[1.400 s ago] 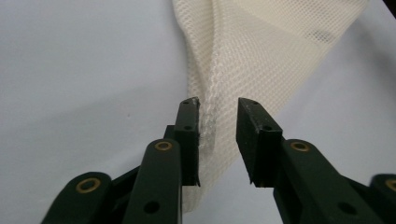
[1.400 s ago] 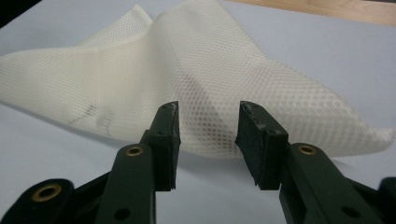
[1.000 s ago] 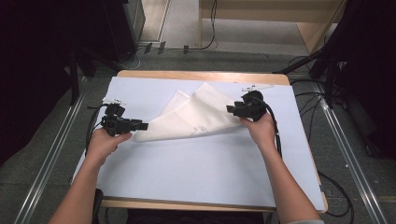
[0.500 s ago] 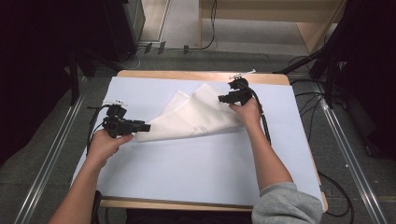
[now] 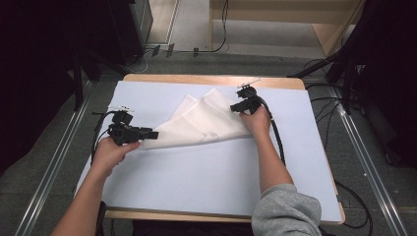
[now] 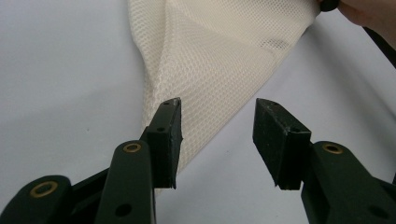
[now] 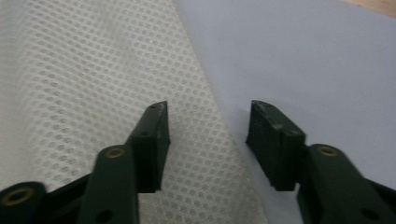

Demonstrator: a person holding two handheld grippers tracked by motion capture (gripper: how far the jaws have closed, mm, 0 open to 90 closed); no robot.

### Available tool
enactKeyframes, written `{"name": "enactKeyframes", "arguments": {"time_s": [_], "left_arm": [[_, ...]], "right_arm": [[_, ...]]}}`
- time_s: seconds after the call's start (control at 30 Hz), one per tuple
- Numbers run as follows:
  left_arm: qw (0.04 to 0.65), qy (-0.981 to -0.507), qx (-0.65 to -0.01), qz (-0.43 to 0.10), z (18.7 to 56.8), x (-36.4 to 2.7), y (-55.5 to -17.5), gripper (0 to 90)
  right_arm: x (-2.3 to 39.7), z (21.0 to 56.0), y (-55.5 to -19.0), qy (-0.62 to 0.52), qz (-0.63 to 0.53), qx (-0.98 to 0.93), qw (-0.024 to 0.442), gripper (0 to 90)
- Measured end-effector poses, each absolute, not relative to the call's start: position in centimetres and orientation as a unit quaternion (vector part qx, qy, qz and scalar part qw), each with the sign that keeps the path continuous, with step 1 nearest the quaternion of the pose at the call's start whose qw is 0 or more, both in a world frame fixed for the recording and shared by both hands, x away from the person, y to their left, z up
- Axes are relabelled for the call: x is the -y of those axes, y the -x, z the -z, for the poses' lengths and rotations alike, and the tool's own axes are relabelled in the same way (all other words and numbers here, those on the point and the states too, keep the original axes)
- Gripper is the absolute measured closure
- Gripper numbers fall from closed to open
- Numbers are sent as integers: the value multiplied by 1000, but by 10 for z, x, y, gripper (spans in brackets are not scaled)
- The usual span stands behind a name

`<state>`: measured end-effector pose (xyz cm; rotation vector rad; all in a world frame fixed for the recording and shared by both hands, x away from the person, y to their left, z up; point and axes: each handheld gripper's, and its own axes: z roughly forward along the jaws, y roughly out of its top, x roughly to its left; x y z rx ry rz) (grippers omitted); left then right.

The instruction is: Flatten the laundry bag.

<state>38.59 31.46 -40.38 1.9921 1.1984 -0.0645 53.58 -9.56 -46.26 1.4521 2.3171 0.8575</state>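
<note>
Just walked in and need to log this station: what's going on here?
A person at a table covered by a pale blue sheet works a white mesh cloth with a hand-held claw in each hand. The left claw sits open at the cloth's pointed near corner, nothing pinched. The right claw is over the far edge of the cloth, its jaws apart after just closing somewhat, with the cloth's edge between them, not pressed. The cloth lies partly folded.
</note>
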Motion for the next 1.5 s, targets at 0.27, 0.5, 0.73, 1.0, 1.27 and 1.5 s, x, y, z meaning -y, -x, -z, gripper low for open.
{"name": "enactKeyframes", "arguments": {"time_s": [0.27,0.5,0.73,1.0,1.27,1.5], "left_arm": [[394,-785,-477,25,405,-317,-387,529],[393,-784,-480,26,407,-318,-388,529],[397,-779,-485,21,404,-324,-386,529],[397,-775,-491,13,402,-328,-385,529],[399,-771,-496,5,399,-332,-383,528],[393,-774,-495,7,400,-329,-383,528]], "right_arm": [[92,462,-529,-500,-304,-801,128,896],[96,451,-527,-510,-326,-788,112,900],[104,407,-506,-481,-369,-785,124,900],[109,376,-460,-440,-413,-787,125,900],[112,368,-413,-405,-434,-796,119,900],[116,373,-375,-390,-453,-795,104,900]]}}
